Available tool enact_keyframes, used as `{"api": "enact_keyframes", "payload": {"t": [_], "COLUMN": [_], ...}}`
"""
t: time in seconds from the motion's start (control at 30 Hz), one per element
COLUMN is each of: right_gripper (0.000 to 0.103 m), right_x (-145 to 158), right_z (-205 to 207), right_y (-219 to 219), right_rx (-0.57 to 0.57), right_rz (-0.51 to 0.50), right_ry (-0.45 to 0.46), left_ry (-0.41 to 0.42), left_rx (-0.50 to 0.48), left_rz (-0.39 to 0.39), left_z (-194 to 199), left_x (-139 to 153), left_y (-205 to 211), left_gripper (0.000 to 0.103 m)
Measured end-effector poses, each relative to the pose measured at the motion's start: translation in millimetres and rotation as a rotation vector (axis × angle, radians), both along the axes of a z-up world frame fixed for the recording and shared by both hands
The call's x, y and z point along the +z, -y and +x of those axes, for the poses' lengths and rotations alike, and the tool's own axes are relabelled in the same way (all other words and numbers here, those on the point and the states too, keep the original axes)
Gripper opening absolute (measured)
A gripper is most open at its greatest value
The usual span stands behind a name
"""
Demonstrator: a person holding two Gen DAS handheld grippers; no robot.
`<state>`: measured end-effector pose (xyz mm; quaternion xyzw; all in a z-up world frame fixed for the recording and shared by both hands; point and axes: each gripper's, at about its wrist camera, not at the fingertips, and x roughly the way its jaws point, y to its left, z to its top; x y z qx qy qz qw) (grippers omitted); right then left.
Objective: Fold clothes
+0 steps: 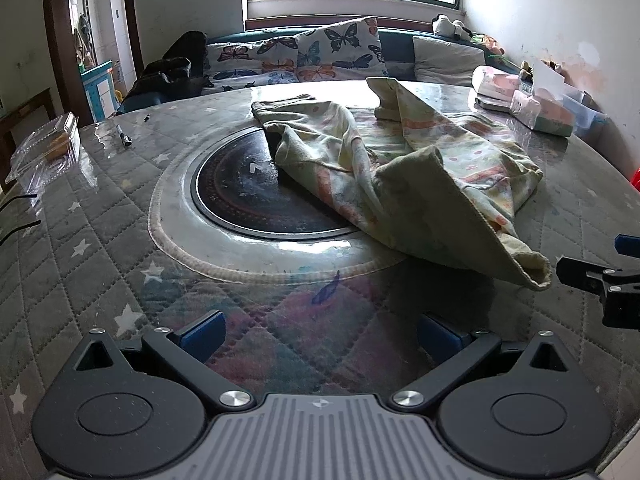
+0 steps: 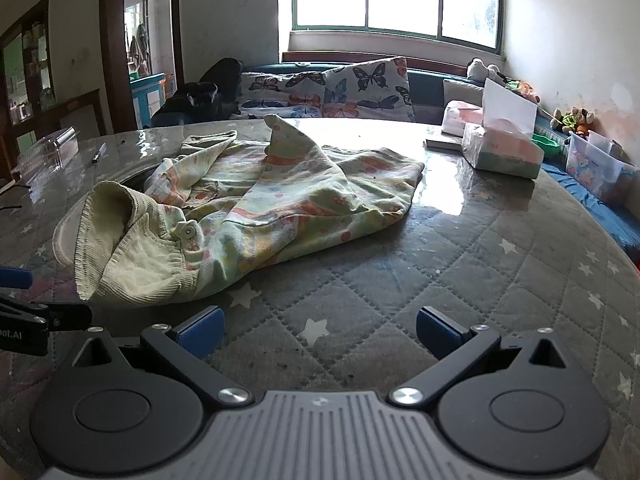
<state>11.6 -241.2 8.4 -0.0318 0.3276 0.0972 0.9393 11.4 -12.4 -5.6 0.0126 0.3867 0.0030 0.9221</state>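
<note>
A pale yellow-green patterned child's garment (image 1: pixel 400 160) lies crumpled on the round table, partly over the dark round inset (image 1: pixel 240 196). In the right wrist view the garment (image 2: pixel 280 200) lies ahead and left, its ribbed opening (image 2: pixel 132 248) facing me, with a snap button showing. My left gripper (image 1: pixel 320 338) is open and empty, above the table short of the garment's near cuff (image 1: pixel 536 272). My right gripper (image 2: pixel 318 332) is open and empty, just short of the garment's near edge. The right gripper (image 1: pixel 600 280) shows at the left view's right edge; the left gripper (image 2: pixel 24 312) shows at the right view's left edge.
The table has a grey quilted star cover (image 2: pixel 480 272) under clear film. Tissue packs (image 2: pixel 504 148) and a small box stand at the far right. A clear plastic container (image 1: pixel 48 148) and a pen (image 1: pixel 124 136) lie at the far left. A cushioned bench (image 1: pixel 320 56) lies behind the table.
</note>
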Motion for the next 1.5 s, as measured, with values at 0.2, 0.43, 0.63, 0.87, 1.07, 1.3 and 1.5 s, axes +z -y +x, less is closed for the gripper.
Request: {"api": "enact_keyframes", "payload": {"t": [0.2,0.43,0.63,0.87,1.07,1.3,1.5], "right_gripper": [0.103,0.103,0.103,0.103,0.103,0.103,0.102], "right_x": [-2,-2,-3,-1,2,5,10], "right_z": [7,14,22,35,49,70,93], "right_y": [-2,-4,-5,-2,0,2,0], "right_rx": [0.006,0.010,0.012,0.007,0.003,0.009,0.030], "right_rz": [-0.004,-0.005,-0.013,-0.028,-0.032,-0.032,-0.038], "right_ry": [-0.008,-0.016,-0.024,-0.028,-0.034,-0.043,-0.051], "left_ry": [-0.006,-0.008,-0.009,0.003,0.025,0.049,0.074], "left_rx": [0.013,0.026,0.043,0.057,0.057,0.059,-0.002], "left_rz": [0.004,0.012,0.017,0.028,0.038,0.032,0.013], "left_z": [7,14,22,36,54,77,100], "left_x": [0,0,2,9,19,30,39], "left_y": [-5,-11,-18,-25,-27,-28,-18], "left_gripper": [0.103,0.103,0.103,0.103,0.103,0.103,0.102]}}
